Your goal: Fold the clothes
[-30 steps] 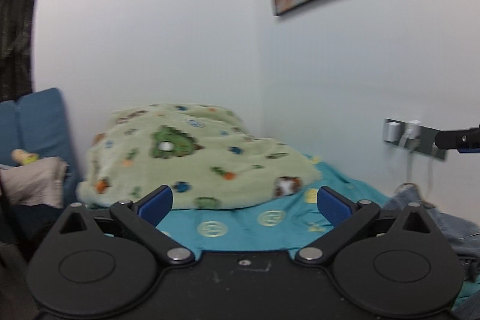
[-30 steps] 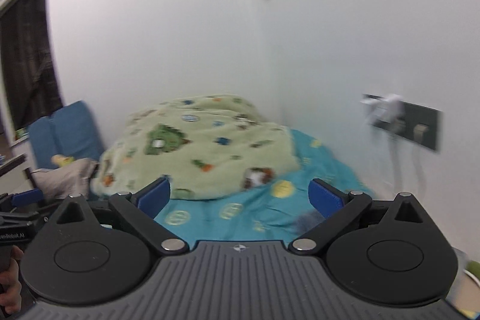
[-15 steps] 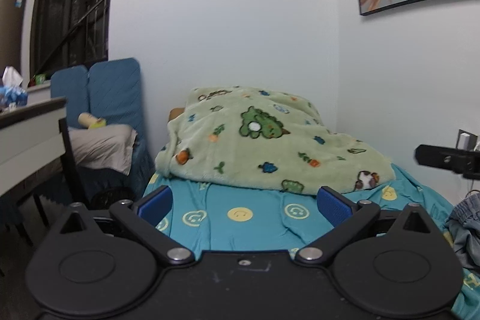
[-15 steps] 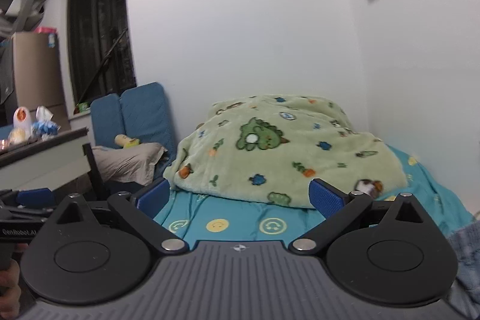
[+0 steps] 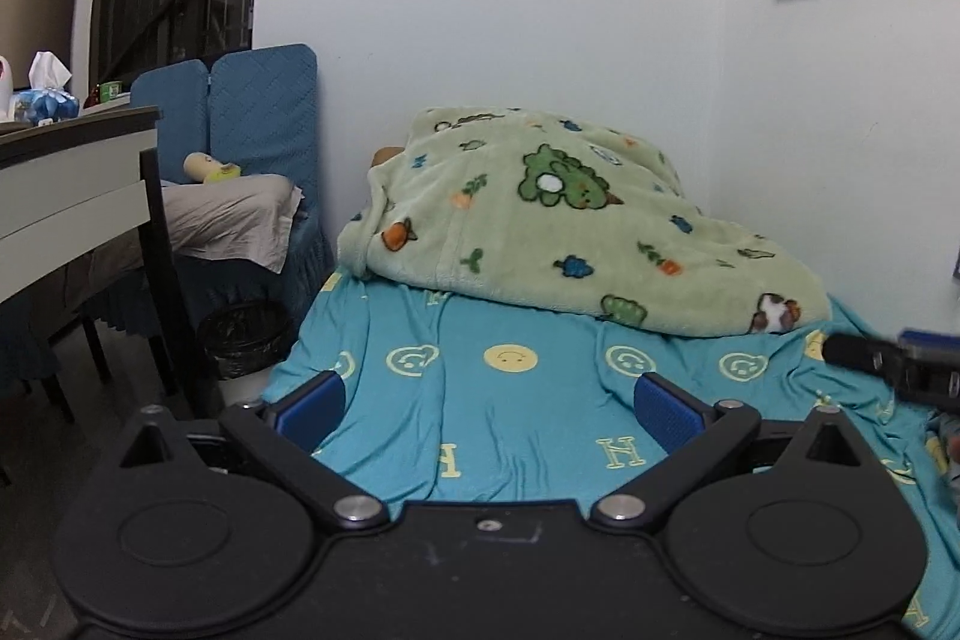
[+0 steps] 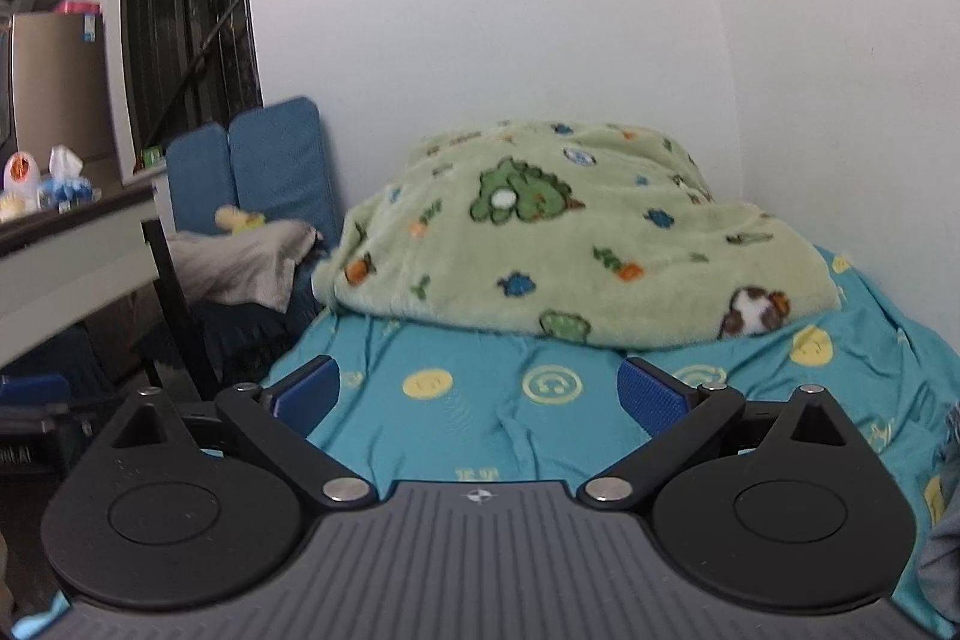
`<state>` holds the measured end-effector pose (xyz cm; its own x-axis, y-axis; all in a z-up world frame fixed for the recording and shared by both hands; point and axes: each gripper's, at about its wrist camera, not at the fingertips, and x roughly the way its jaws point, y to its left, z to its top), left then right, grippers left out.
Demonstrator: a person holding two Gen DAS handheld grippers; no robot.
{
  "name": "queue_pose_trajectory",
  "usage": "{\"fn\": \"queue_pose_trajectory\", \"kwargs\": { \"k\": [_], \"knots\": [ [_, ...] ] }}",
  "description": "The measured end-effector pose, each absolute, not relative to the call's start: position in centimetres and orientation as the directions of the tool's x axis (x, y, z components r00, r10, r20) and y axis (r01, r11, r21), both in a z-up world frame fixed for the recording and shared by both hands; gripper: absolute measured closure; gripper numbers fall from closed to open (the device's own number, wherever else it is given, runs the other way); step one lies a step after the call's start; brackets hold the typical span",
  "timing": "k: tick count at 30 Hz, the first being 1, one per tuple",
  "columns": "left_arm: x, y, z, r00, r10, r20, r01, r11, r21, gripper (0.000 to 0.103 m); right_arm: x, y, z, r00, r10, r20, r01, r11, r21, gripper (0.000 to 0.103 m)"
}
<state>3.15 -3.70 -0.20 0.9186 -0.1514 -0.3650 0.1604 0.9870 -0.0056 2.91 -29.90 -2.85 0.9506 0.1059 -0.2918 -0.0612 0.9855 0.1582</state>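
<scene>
Over the bed, through the left wrist camera, the left gripper (image 5: 489, 412) is hovering with its blue pads spread wide and nothing between them. Below it the teal sheet (image 5: 510, 430), thin and creased, printed with smiley faces, is lying slack. A plush green blanket (image 5: 576, 244) is sitting heaped at the far end. At the right edge a scrap of grey-blue clothing (image 5: 948, 448) is peeking in, just beside the other tool's dark tip.

Through the right wrist camera, the right gripper (image 6: 477, 394) is likewise hanging wide open and empty above the sheet. The clothing (image 6: 945, 556) is showing only as a blurred grey-blue fold at the lower right. I judge it soft, light and limp, likely denim-like, so it is probably going to sag; pinching a hem or corner seems best.
</scene>
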Motion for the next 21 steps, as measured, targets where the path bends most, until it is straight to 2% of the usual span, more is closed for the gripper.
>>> {"fn": "queue_pose_trajectory", "kwargs": {
  "k": [7, 21],
  "knots": [
    [3.8, -3.4, -0.7, 0.914, -0.140, -0.381, 0.150, 0.989, -0.004, 0.000, 3.6, -30.0, -4.1, 0.931, 0.113, -0.347, -0.042, 0.977, 0.207, 0.002],
    [3.9, -3.4, -1.1, 0.909, -0.133, -0.396, 0.144, 0.990, -0.001, 0.000, 3.4, -29.6, -4.3, 0.929, 0.098, -0.356, -0.035, 0.983, 0.180, 0.002]
  ]
}}
